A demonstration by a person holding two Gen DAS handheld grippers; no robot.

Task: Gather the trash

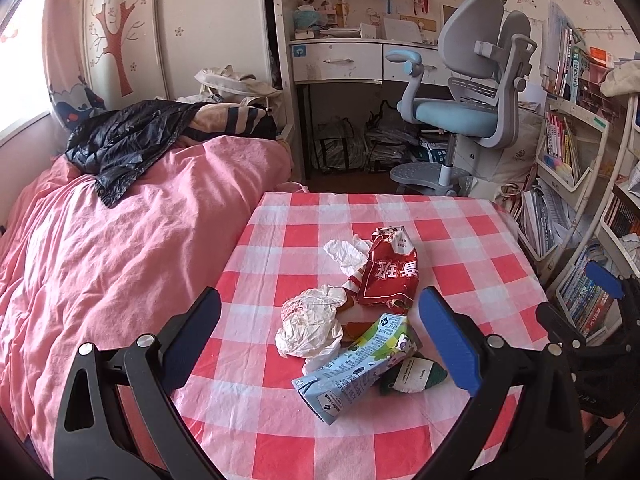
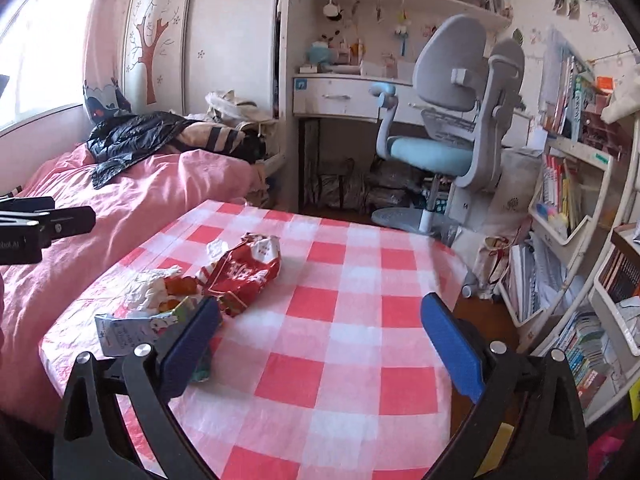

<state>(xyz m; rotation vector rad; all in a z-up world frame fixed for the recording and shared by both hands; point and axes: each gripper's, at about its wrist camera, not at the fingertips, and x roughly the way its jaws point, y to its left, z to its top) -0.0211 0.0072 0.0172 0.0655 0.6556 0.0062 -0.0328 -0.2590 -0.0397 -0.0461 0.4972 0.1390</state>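
Left claw (image 1: 320, 332) hovers wide open above trash (image 1: 356, 320); right claw (image 2: 320, 332) likewise (both empty).

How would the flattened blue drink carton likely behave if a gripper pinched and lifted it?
The blue drink carton looks crushed flat, so it is probably empty and light. Its creased card sides should give under the pinch but hold shape. Lying flat on the checked tablecloth, it is unlikely to roll.
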